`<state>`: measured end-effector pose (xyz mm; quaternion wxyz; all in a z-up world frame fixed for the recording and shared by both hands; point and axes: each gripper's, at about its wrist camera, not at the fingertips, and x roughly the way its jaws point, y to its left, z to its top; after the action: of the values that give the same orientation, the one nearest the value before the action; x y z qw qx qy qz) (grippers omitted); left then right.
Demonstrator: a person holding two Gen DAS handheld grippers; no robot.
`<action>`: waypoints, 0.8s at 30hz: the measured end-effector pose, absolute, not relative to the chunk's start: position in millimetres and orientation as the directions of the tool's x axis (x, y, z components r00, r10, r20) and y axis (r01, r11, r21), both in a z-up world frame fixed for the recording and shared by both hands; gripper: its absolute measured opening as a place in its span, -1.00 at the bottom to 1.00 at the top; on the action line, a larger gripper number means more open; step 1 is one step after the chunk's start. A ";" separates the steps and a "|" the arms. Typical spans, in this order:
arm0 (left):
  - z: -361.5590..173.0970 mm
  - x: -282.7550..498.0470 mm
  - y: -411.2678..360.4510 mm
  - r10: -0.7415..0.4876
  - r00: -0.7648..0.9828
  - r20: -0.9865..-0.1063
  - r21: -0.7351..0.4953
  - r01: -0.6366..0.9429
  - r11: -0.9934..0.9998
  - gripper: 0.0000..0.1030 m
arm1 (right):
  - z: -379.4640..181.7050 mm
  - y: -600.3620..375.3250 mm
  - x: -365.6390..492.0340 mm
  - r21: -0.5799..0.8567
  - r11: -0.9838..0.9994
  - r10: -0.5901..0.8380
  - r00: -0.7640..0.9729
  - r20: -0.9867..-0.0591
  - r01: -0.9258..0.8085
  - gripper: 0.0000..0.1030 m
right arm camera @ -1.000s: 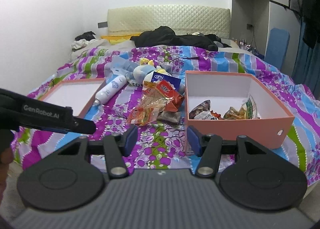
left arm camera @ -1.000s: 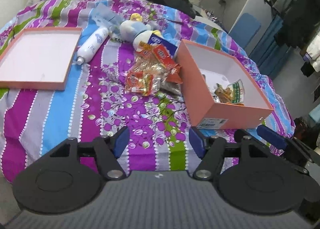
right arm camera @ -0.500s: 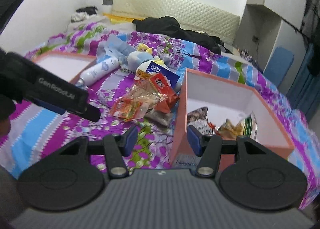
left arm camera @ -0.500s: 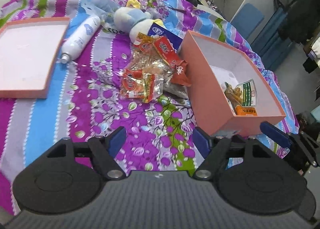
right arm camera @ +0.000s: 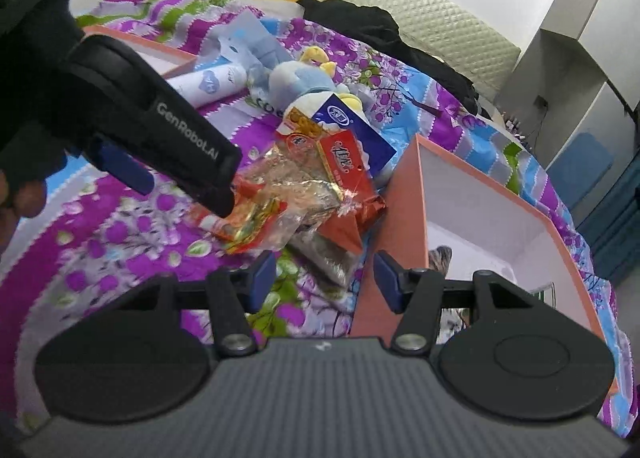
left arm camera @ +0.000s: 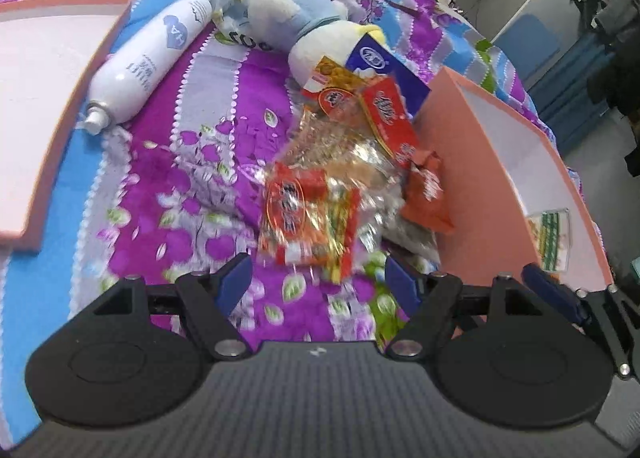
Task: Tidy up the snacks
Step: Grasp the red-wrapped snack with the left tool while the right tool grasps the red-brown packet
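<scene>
A heap of snack packets point(left arm camera: 340, 178) lies on the striped bedspread: a red and clear packet point(left arm camera: 308, 222) in front, a red box point(left arm camera: 388, 118) and a blue box point(left arm camera: 384, 66) behind. The heap also shows in the right wrist view point(right arm camera: 304, 186). My left gripper point(left arm camera: 318, 282) is open and empty, just short of the front packet. My right gripper point(right arm camera: 324, 274) is open and empty, above a dark packet point(right arm camera: 328, 258) beside the pink box point(right arm camera: 400, 226). The pink box point(left arm camera: 480, 186) holds a few packets point(left arm camera: 550, 238).
A pink box lid point(left arm camera: 36, 106) lies at the left. A white bottle point(left arm camera: 148, 62) and a plush toy point(left arm camera: 304, 22) lie behind the heap. Dark clothes point(right arm camera: 384, 30) lie near the headboard. The left gripper's body point(right arm camera: 152, 130) crosses the right wrist view.
Both grippers have moved forward and down toward the snack heap, which now fills much more of each view. Both stay open.
</scene>
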<state>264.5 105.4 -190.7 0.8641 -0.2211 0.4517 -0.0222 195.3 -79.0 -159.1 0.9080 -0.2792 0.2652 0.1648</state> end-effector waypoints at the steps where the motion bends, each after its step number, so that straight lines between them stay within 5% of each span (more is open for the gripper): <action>1: -196.2 273.1 106.3 -0.242 0.588 -0.772 -0.405 -0.161 0.900 0.50 | -163.8 -73.3 200.1 -0.474 0.766 0.120 0.822 -0.557 -0.434 0.09; 20: -252.9 347.8 106.8 -0.281 0.537 -0.795 -0.399 -0.115 0.910 0.47 | -212.2 -40.6 271.9 -0.533 0.764 0.017 0.836 -0.548 -0.365 -0.04; 24: -253.5 352.8 103.1 -0.268 0.524 -0.808 -0.364 -0.087 0.927 0.29 | -220.4 -40.1 281.8 -0.539 0.760 0.002 0.831 -0.556 -0.362 -0.07</action>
<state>352.8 103.1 -253.5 0.8537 -0.1829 0.4848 -0.0528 281.8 -40.1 -220.4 0.8978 -0.3311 0.2722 0.1015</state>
